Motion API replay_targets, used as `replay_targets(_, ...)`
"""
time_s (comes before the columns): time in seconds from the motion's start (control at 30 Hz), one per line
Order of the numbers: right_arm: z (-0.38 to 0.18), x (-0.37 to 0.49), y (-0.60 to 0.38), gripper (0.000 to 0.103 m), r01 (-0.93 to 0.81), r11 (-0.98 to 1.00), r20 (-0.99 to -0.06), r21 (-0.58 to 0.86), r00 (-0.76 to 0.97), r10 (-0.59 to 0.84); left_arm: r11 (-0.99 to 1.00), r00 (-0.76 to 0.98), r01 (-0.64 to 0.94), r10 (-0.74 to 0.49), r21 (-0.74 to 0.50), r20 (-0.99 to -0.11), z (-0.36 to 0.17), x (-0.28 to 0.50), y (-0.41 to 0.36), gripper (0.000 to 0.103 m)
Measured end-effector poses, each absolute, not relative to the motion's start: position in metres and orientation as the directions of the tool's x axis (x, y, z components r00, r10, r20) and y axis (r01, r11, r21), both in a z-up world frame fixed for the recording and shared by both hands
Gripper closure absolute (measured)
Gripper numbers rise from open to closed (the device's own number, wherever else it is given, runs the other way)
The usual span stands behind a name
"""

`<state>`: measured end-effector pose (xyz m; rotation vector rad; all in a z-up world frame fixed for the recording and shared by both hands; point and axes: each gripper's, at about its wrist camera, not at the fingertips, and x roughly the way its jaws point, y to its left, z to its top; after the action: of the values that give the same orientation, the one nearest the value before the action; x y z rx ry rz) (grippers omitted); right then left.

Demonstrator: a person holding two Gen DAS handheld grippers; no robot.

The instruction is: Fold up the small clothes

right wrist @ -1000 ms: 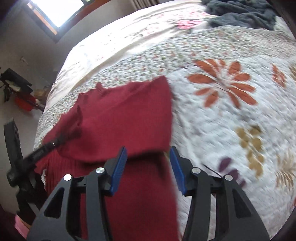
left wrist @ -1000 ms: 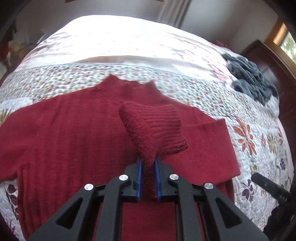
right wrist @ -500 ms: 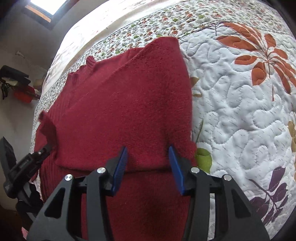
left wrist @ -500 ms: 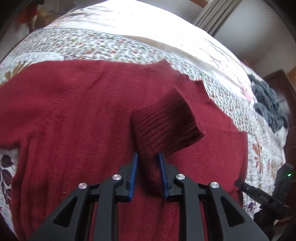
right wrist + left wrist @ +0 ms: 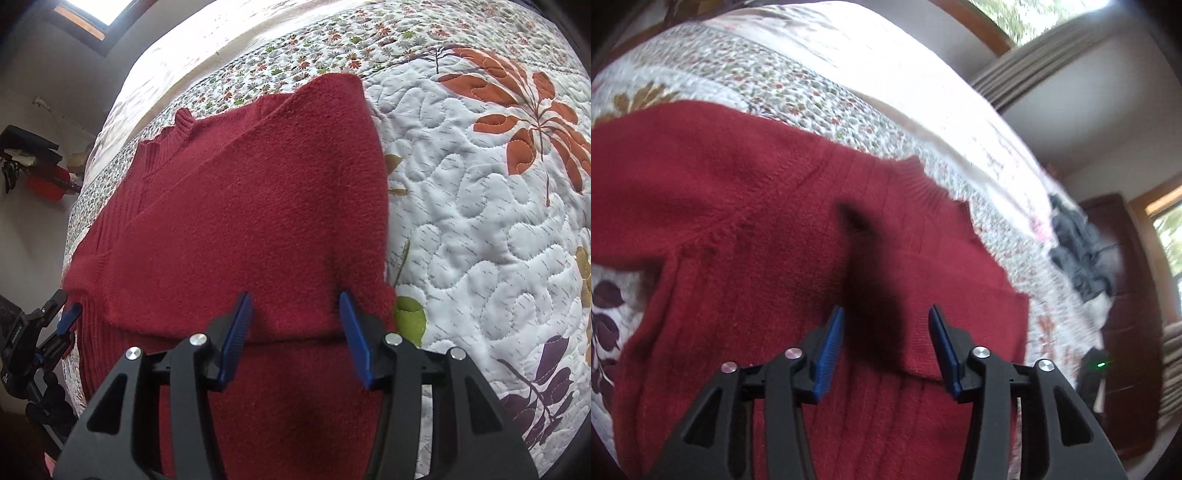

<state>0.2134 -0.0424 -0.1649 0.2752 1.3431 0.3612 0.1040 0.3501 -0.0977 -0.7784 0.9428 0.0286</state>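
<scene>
Directly below left gripper: sweater.

bare quilt lies open right of the red sweater; grey clothes sit well apart.

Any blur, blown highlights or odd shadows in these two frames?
Left wrist view: motion-blurred at the edges, far end of the bed blown out, a dark shadow on the red sweater ahead of the left gripper. Right wrist view: sharper, window overexposed, quilt stitching crisp.
</scene>
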Motion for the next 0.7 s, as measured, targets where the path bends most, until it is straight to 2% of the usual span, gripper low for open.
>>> replay_targets(0.07,-0.165,0.213,-0.042,0.053,-0.097,0.915,-0.896,0.392,0.184,0.403,0.721,0.597,-0.347,-0.324,-0.600,-0.734,-0.104,0.106,0.354,0.055)
replay_targets(0.27,-0.167,0.217,-0.033,0.051,-0.108,0.922,-0.904,0.372,0.183,0.387,0.724,0.496,-0.410,-0.334,-0.555,-0.802,-0.139,0.124,0.356,0.056)
replay_targets(0.3,-0.167,0.217,-0.033,0.051,-0.112,0.922,-0.904,0.371,0.184,0.386,0.720,0.500,-0.413,-0.332,-0.557,-0.800,-0.141,0.125,0.356,0.060)
replay_targets(0.33,-0.166,0.217,-0.033,0.051,-0.115,0.922,-0.904,0.370,0.183,0.386,0.725,0.504,-0.415,-0.319,-0.549,-0.803,-0.141,0.127,0.357,0.072)
replay_targets(0.43,-0.161,0.216,-0.032,0.055,-0.116,0.928,-0.909,0.353,0.194,0.370,0.729,0.518,-0.422,-0.293,-0.539,-0.803,-0.136,0.131,0.363,0.092)
replay_targets(0.53,-0.149,0.213,-0.028,0.054,-0.138,0.925,-0.901,0.355,0.215,0.377,0.723,0.573,-0.395,-0.287,-0.566,-0.767,-0.119,0.138,0.370,0.094)
replay_targets(0.63,-0.145,0.213,-0.023,0.056,-0.147,0.920,-0.896,0.364,0.216,0.389,0.779,0.645,-0.325,-0.233,-0.537,-0.728,-0.091,0.140,0.369,0.094)
replay_targets(0.7,-0.150,0.214,-0.019,0.056,-0.147,0.923,-0.903,0.356,0.199,0.380,0.794,0.642,-0.324,-0.214,-0.514,-0.736,-0.090,0.143,0.372,0.094)
